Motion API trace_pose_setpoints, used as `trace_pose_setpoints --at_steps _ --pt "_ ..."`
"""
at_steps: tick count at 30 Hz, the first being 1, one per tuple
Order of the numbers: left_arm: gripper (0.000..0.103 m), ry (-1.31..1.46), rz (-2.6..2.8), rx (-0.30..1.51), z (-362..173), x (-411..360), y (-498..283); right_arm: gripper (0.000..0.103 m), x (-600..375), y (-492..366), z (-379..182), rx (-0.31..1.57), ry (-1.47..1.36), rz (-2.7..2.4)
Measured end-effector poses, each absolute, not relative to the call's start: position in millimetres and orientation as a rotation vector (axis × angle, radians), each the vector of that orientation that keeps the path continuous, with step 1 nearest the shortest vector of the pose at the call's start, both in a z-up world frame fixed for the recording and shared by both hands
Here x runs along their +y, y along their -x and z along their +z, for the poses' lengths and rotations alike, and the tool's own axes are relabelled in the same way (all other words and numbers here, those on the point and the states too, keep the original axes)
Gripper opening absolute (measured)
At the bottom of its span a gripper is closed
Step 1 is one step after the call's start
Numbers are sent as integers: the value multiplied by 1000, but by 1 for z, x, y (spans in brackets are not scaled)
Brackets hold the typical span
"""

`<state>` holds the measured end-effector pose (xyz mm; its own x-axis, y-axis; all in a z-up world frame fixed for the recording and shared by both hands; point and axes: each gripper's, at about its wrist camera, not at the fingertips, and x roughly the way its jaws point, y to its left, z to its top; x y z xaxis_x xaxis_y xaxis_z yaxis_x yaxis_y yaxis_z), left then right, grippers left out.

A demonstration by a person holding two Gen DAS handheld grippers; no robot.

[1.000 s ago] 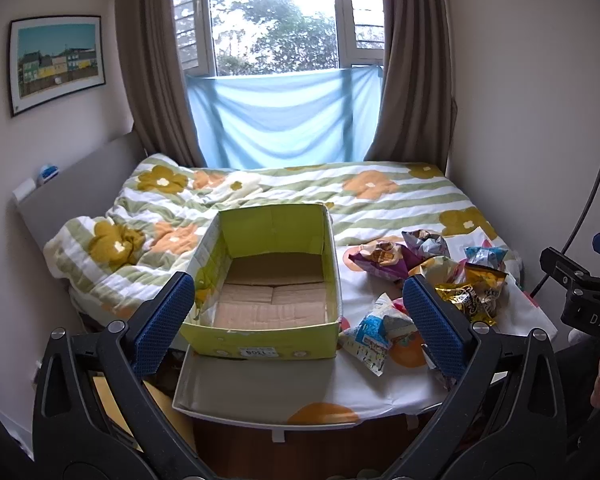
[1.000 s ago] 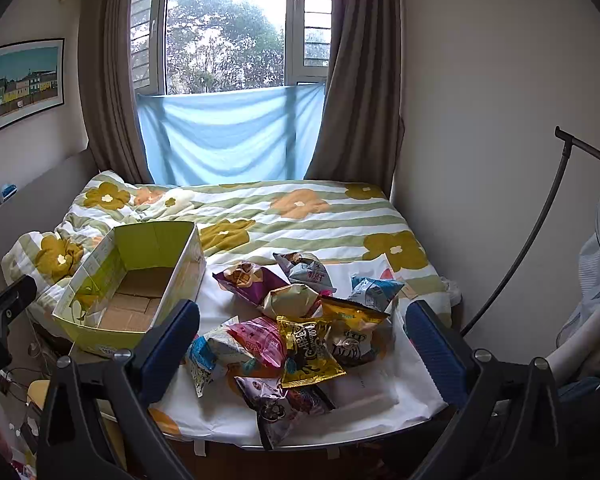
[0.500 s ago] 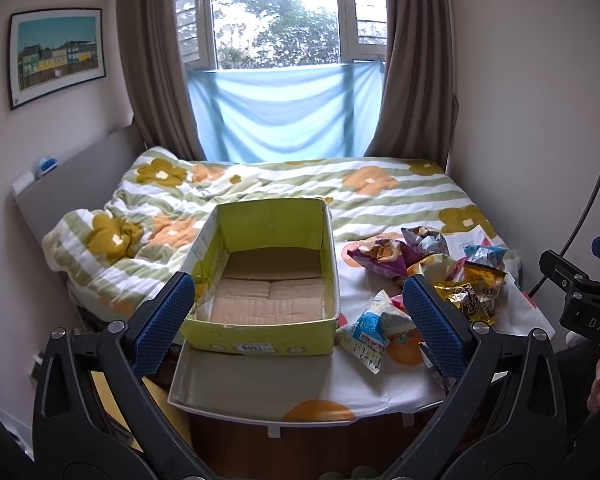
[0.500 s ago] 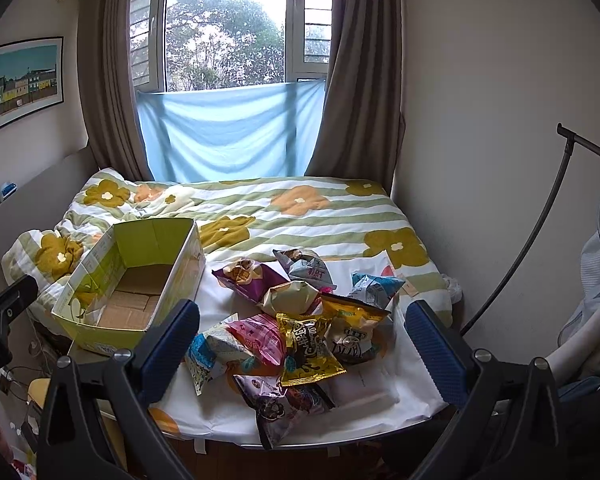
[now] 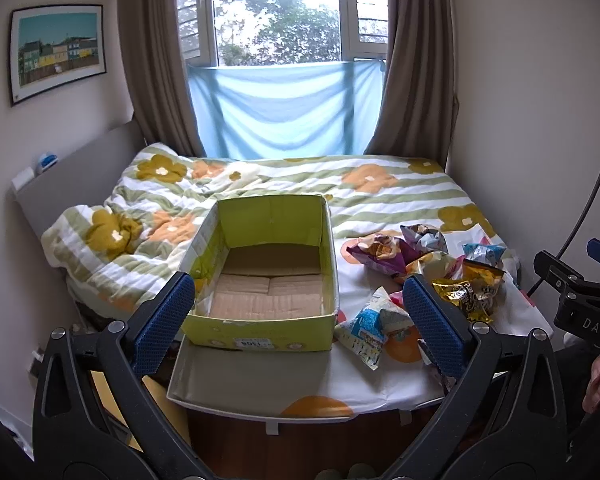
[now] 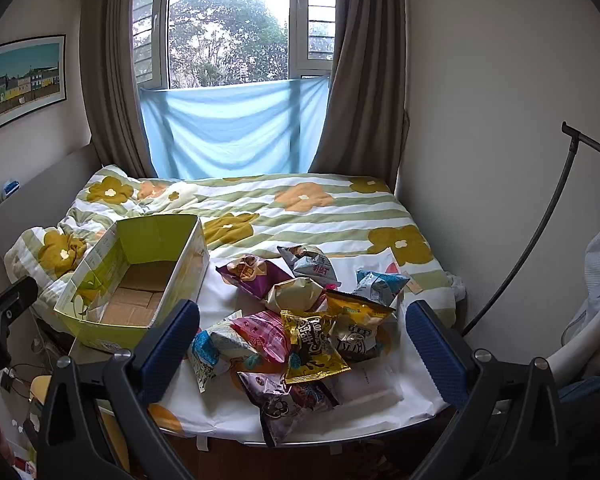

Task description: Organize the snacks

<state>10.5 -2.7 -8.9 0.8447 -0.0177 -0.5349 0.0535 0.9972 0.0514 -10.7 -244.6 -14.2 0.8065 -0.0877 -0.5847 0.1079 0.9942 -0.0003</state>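
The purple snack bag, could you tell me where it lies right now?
In the right wrist view, the purple snack bag lies centre frame on the white sheet, just right of the green box, beside the grey bag.

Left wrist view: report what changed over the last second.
The left gripper eased slightly closer to the green cardboard box, which sits a little lower in view. Nothing was grasped or released; both grippers stay open, the box empty, the snack bags piled beside it.

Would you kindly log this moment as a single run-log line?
left tongs: open, empty | right tongs: open, empty | box: empty | snack bags: piled on table, right of box
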Motion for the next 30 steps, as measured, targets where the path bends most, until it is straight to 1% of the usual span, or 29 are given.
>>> trace_pose_setpoints --at_steps 30 --pt "103 -59 -63 582 -9 -7 -18 103 -249 7 -14 641 -36 -111"
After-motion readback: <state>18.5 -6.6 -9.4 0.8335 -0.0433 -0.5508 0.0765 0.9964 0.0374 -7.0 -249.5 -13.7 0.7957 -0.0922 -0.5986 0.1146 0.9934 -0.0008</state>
